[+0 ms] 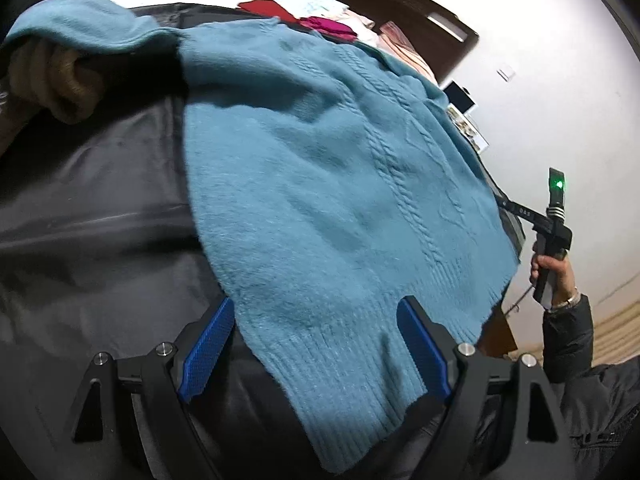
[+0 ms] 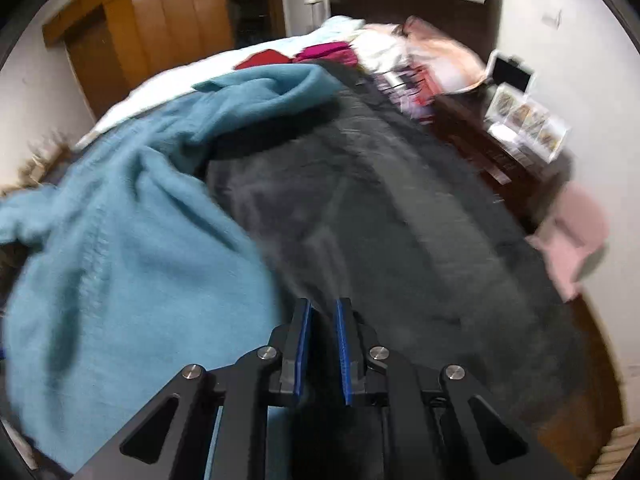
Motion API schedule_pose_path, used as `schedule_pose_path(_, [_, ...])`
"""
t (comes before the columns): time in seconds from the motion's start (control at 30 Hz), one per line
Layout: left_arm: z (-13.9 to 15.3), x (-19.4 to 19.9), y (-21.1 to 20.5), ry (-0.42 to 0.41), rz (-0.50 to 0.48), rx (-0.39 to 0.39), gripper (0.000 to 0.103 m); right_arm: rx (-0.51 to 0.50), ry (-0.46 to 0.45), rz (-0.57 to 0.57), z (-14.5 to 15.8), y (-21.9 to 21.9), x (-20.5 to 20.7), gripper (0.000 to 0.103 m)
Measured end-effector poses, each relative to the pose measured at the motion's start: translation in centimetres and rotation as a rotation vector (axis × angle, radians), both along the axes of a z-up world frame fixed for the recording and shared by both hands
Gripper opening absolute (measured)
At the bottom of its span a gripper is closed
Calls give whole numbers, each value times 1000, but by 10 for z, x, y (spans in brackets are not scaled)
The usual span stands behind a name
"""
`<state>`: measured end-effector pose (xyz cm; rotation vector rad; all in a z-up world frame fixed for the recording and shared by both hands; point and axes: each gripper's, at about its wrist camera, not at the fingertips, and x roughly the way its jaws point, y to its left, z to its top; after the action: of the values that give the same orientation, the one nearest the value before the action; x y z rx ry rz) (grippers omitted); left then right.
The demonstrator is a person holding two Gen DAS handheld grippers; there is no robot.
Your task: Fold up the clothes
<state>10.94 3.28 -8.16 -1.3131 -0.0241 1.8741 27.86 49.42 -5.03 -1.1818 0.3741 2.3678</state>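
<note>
The blue sweater lies spread on dark fabric, its ribbed hem between the left gripper's spread jaws. The right gripper shows a narrow gap, seemingly empty, though blur obscures it. Closing too shallowly could slip off the hem or catch the fabric beneath.

The sweater is teal blue, with cable-knit columns down its front and a ribbed hem. It lies on a dark charcoal grey jacket. Both grippers have black frames and blue textured finger pads. Further back lie a red garment and a magenta garment. The wardrobe is orange-brown wood.
</note>
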Motion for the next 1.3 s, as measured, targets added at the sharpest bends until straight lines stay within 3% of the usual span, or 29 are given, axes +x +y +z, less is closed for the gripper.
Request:
schedule_pose_path(0.13, [0,-4,2,-33,1,37,86,-63,110,23,14,1,1,17])
schedule_pose_path(0.17, [-1,-7,2,-54,8,56,86,-78,141,26,18,1,0,23])
schedule_pose_path(0.23, [-2,-11,4,-87,25,86,86,-71,192,50,29,-8,-4,57])
schedule_pose_path(0.27, [-2,-13,5,-98,34,98,86,-57,215,66,35,-14,-8,87])
schedule_pose_path(0.3, [-3,-15,5,-104,43,106,86,-38,236,87,41,-22,-10,90])
schedule_pose_path(0.33, [-3,-17,6,-109,53,111,85,-10,249,118,46,-32,-13,90])
schedule_pose_path(0.4, [-4,-21,7,-105,76,99,66,17,248,178,51,-51,-20,90])
schedule_pose_path(0.43, [-6,-23,7,-109,90,82,37,15,243,201,49,-58,-26,90])
schedule_pose_path(0.47, [-9,-25,8,-113,103,68,24,13,238,224,47,-65,-31,90])
schedule_pose_path(0.53, [-11,-25,6,-121,116,66,16,9,228,270,43,-79,-42,90])
schedule_pose_path(0.73, [-5,4,-18,-51,99,-16,14,7,182,402,29,-121,-71,90])
schedule_pose_path(0.9, [2,31,-59,-1,159,-68,14,9,91,509,9,-141,-82,90])
schedule_pose_path(1.13, [3,28,-67,9,193,-99,15,40,-43,506,-18,-141,-63,92])
schedule_pose_path(1.2, [4,24,-65,12,195,-110,19,37,-55,492,-20,-135,-50,99])
schedule_pose_path(1.3, [11,16,-70,53,227,-151,40,35,-59,478,-20,-130,-28,102])
